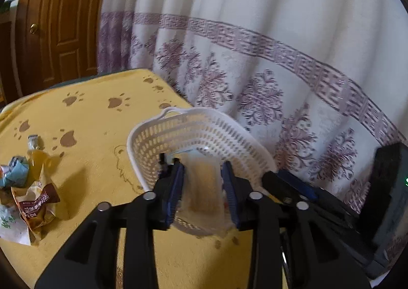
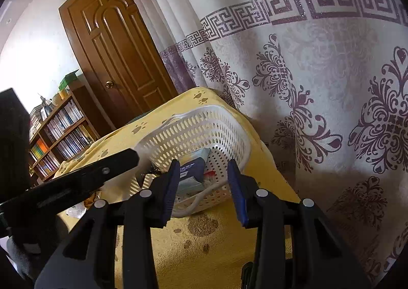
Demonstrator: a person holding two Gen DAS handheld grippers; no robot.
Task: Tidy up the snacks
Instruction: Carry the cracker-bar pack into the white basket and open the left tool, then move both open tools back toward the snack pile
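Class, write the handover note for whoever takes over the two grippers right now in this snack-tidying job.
Left gripper: pale packet between its pads over the white basket; grip unclear, blurred.
Right gripper: open, empty, in front of the basket.
Done: dark blue packet and other packets lie in the basket.
Left: bottle, brown packet and light blue packet lie on the yellow cloth.

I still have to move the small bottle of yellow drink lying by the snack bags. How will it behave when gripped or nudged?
The bottle looks round-bodied and lies beside the snack bags, so a nudge would probably roll it. It seems nearly full, so likely heavy for its size. Its smooth, glossy wall may slip between gripper pads.
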